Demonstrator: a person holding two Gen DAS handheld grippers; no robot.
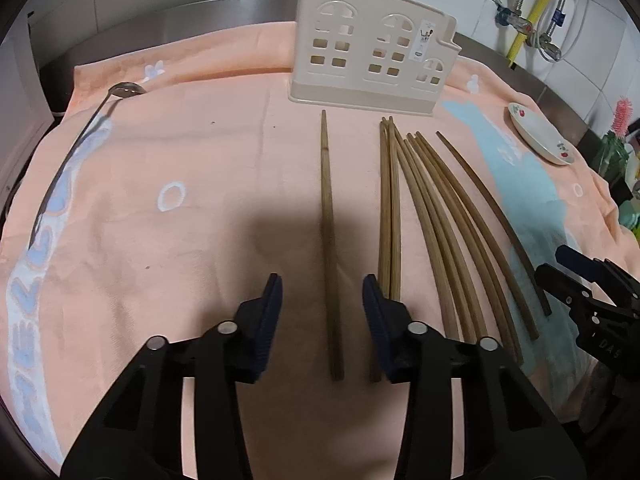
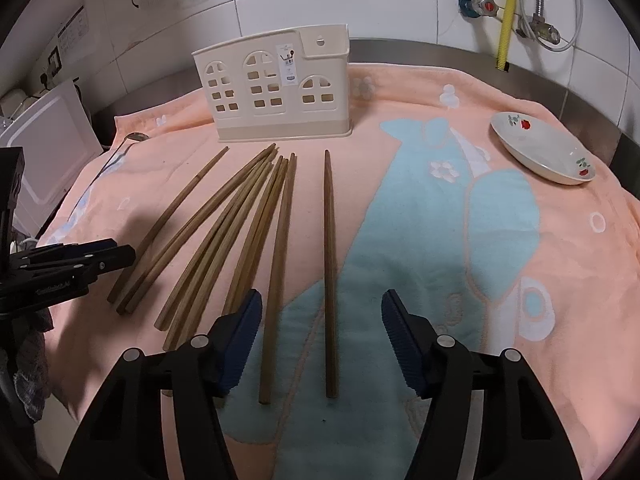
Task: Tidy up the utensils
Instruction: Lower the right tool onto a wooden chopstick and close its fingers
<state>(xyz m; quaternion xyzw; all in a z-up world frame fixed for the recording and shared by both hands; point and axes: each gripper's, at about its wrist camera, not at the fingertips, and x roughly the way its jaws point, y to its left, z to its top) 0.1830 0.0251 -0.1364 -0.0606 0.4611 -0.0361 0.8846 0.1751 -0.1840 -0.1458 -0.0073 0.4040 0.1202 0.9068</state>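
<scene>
Several brown wooden chopsticks [image 1: 432, 220] lie fanned on a peach towel [image 1: 200, 152] in front of a cream house-shaped utensil holder [image 1: 372, 60]. One chopstick [image 1: 328, 220] lies apart at the left of the fan. My left gripper [image 1: 322, 280] straddles it, open, with the pads clear of the wood. In the right wrist view my right gripper [image 2: 322, 296] is open over the rightmost chopstick [image 2: 330, 260], and a second chopstick [image 2: 280, 240] lies just inside its left finger. The holder [image 2: 276, 92] stands beyond the fan. A metal spoon [image 1: 80, 136] lies at the far left.
A white dish [image 2: 540, 148] with red flowers sits on the towel at the right. Valves and a yellow hose [image 2: 506, 12] hang on the tiled wall behind. The left gripper [image 2: 100, 258] shows at the left edge of the right wrist view. A white board [image 2: 52, 148] leans at the far left.
</scene>
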